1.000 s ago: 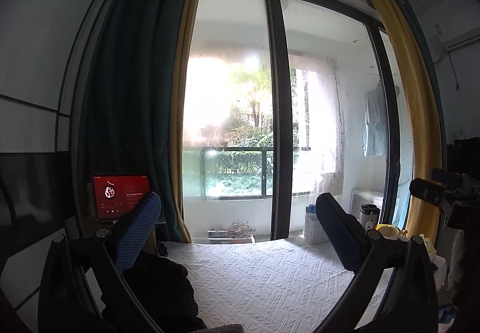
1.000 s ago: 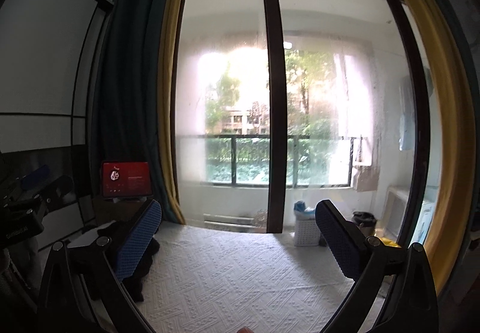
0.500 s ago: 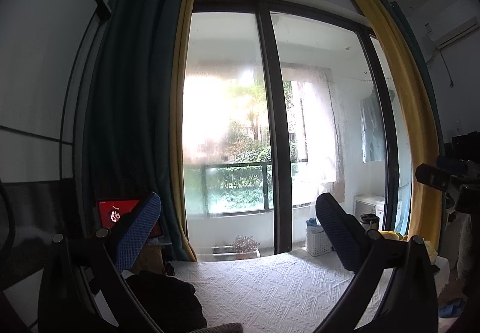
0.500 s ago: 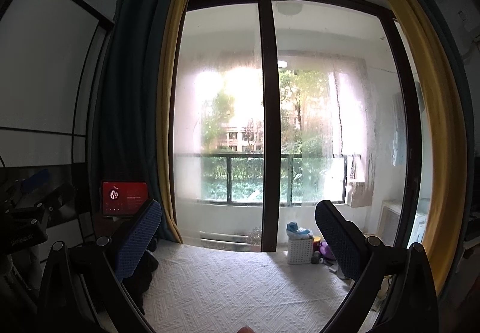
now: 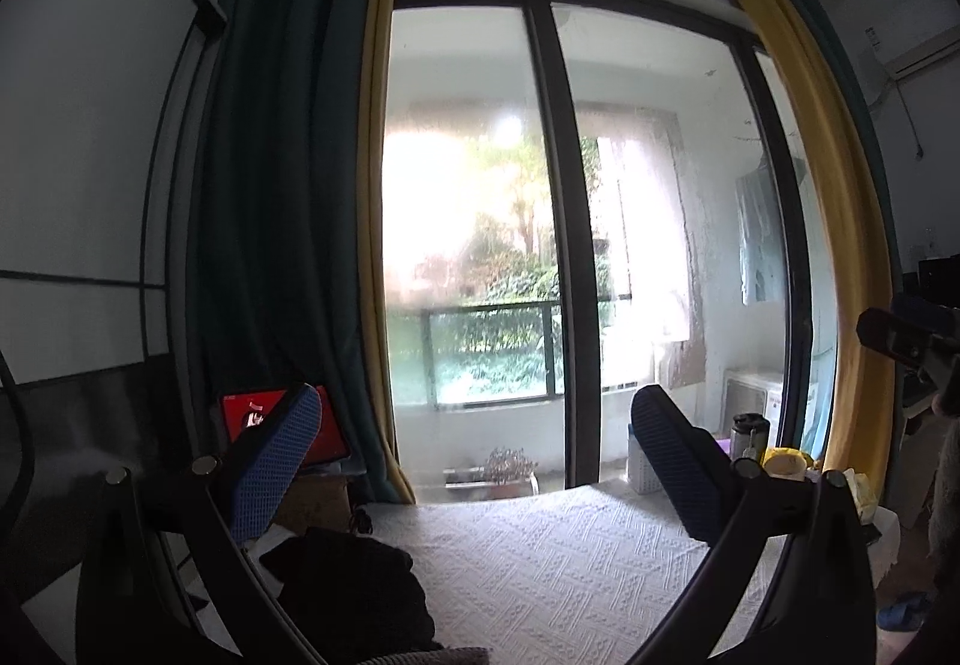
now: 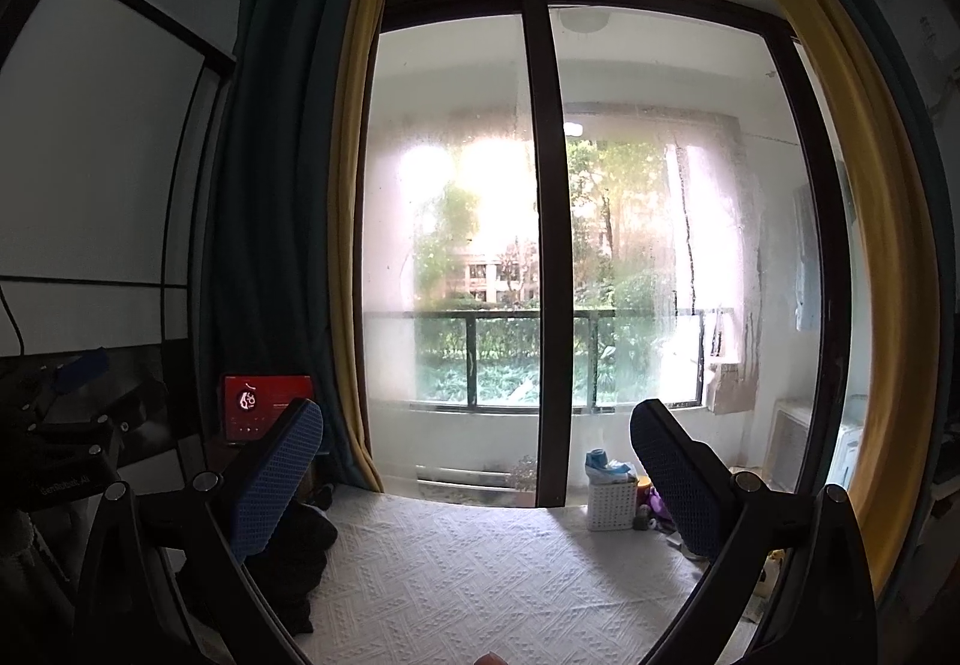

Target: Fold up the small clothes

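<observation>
A dark heap of clothes [image 5: 354, 587] lies on the left side of a table under a white textured cloth [image 5: 540, 557]. My left gripper [image 5: 474, 461] is open above the table, raised and aimed at the window, with nothing between its blue pads. In the right wrist view the same dark clothes [image 6: 294, 551] lie at the left on the white cloth [image 6: 480, 575]. My right gripper [image 6: 477, 464] is open too and holds nothing. Each gripper's body shows at the edge of the other's view.
A tall sliding glass door [image 6: 546, 257] with yellow and dark curtains fills the back. A red-lit tablet [image 6: 264, 407] stands at the left. A white basket [image 6: 612, 503], a cup [image 5: 750, 428] and small items stand at the table's far right.
Both grippers have tilted upward, so the table sinks lower in both views and more of the window and ceiling shows. Both stay open and empty.
</observation>
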`<state>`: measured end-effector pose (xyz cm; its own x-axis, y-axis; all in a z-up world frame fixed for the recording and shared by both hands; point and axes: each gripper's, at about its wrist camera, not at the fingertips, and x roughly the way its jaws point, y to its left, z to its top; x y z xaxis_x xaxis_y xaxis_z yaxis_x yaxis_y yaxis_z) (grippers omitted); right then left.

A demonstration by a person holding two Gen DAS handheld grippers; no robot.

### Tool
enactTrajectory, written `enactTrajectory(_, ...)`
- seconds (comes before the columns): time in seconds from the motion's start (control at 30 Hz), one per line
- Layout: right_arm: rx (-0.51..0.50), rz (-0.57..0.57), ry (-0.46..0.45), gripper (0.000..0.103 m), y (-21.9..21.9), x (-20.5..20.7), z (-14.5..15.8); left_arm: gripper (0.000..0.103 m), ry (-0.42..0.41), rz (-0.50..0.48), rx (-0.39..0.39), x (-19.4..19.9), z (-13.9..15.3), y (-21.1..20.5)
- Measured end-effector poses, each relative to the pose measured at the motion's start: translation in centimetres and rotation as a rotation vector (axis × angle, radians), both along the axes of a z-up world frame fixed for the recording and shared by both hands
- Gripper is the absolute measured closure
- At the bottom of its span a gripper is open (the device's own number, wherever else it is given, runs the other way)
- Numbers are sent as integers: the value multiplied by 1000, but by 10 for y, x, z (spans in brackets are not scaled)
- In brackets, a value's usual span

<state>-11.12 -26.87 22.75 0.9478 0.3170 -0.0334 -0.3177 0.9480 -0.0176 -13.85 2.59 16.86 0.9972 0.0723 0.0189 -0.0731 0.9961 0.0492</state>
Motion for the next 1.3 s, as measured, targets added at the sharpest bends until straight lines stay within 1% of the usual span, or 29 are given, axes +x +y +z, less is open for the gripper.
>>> enactTrajectory(0.1,-2,4,-4,0,1,-2,2,1,11,32,-8,-2,0,4)
enactTrajectory(0.43,-36,15,1,0,12,5,2,1,40,67,-54,-3,-3,17)
enactTrajectory(0.9,-45,26,11,0,12,9,1,1,62,106,-57,3,-5,16)
enactTrajectory(1.1,-47,19,19,0,11,10,0,1,84,108,-63,7,-7,15)
enactTrajectory(1.3,-63,28,27,0,17,12,-2,1,88,113,-77,8,-8,16)
